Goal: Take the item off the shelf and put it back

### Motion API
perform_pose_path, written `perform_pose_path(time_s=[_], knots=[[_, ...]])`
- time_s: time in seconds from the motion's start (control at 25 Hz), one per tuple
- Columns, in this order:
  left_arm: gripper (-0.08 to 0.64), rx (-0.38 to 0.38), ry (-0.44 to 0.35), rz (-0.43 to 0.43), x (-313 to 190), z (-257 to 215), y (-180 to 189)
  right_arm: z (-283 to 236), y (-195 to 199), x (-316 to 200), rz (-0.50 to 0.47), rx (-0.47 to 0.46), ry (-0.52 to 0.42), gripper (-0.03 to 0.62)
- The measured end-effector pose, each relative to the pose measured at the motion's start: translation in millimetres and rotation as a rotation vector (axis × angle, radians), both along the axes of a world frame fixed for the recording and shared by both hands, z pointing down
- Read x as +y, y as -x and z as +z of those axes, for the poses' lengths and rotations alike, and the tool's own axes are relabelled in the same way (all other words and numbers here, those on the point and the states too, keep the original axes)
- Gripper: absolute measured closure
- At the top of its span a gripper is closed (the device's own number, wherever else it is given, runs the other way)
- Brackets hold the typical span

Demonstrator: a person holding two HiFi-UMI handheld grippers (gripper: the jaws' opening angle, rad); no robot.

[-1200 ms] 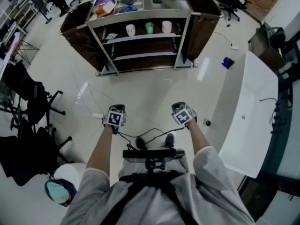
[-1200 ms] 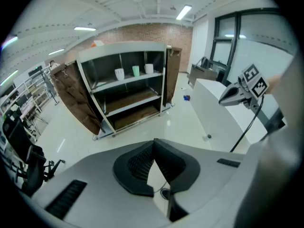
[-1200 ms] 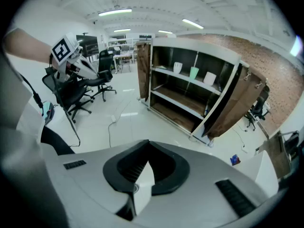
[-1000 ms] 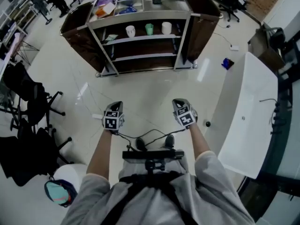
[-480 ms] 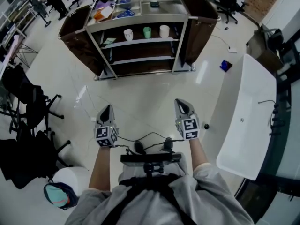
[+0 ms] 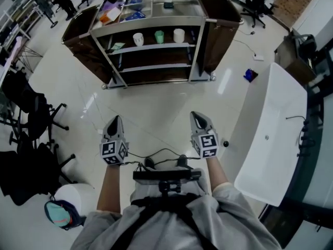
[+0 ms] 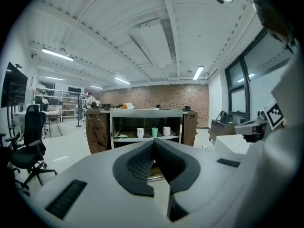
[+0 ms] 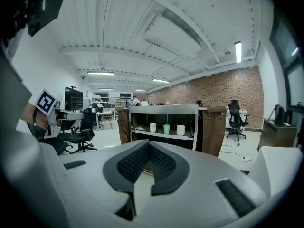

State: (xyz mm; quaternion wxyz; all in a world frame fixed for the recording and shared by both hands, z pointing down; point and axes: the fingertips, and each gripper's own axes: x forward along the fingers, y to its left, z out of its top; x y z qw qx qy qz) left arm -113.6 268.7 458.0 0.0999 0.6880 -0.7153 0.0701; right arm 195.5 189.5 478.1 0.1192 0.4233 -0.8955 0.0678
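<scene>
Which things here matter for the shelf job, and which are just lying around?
Job, probably: shelf unit, left white cup, green cup, right white cup, left gripper, right gripper.
Lying about: black office chair, white table, blue object on floor.

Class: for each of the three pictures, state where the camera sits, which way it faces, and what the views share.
Head view: on the person's head, looking steeply down at arms, left tongs, right tongs and the shelf cart.
Left gripper view: on the left tongs, looking along their shut jaws toward the cart.
Right gripper view: on the right tongs, likewise, jaws shut.
Shared: all show the cart's three cups.
</scene>
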Motion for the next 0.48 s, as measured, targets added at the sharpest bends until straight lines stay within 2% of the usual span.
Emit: perform_pose_path(time_s=[0.2, 0.48], knots=[[0.555, 0.008, -0.014, -0.033, -12, -8, -23, 5, -12, -22, -0.053, -0.006, -0.001, 0.583], [0.555, -0.021, -0.021, -0.027, -43, -21, -51, -5, -13, -47, -0.089, -0.023, 0.022, 0.583]])
